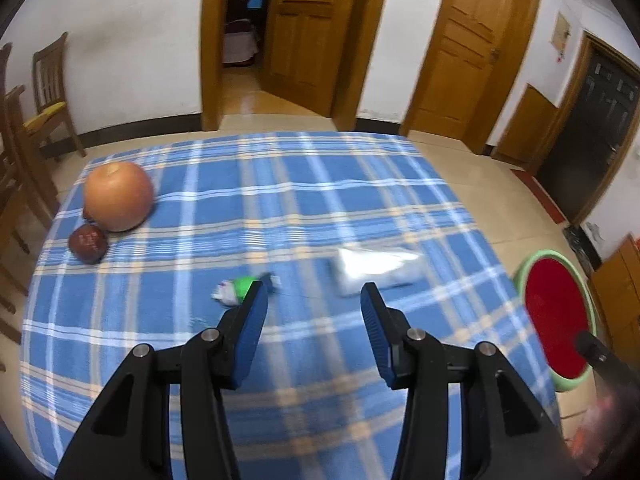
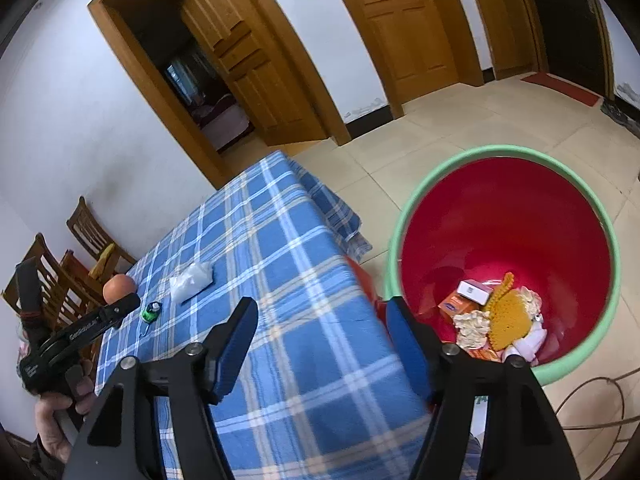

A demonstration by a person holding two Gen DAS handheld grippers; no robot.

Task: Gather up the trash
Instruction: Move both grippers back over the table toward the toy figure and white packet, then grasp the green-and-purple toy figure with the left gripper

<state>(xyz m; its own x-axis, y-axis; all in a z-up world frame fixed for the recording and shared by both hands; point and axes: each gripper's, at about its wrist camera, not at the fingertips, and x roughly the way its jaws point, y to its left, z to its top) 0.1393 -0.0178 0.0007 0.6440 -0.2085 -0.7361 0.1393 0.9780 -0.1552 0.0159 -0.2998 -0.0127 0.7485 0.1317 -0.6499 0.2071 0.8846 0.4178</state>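
Right now, as seen from beside the tabletop:

Left tongs: the left tongs (image 1: 314,294) hang above the near middle of the tabletop (image 1: 240,200), blue pads spread wide apart, holding nothing.

Right tongs: the right tongs (image 2: 322,310) sit off the tabletop's right edge, over the gap between cloth and bin, pads parted and empty.

Green wrapper: a small crumpled green-and-white wrapper (image 1: 236,290) lies on the checked cloth, just beyond the tip of the left tongs' left pad and partly hidden by it; from the right wrist view it shows as a small green scrap (image 2: 151,312) toward the tabletop's left side.

Clear bag: a flat whitish plastic bag (image 1: 374,270) rests on the cloth just ahead of the left tongs' right pad, nearer the right edge than the wrapper; its outline is blurred.

Fruit: a large orange-coloured round fruit (image 1: 119,196) stands near the far left corner, with a dark red smaller fruit (image 1: 87,243) touching or just beside it on the near side.

Bin: a red bin with a green rim (image 2: 404,216) stands on the floor close to the tabletop's right edge. Inside lie a small white box (image 2: 474,291), an orange packet (image 2: 456,304), crumpled tissue (image 2: 474,328) and a yellow knobbly piece (image 2: 508,320).

Chairs: wooden chairs (image 1: 50,80) stand by the wall past the left edge.
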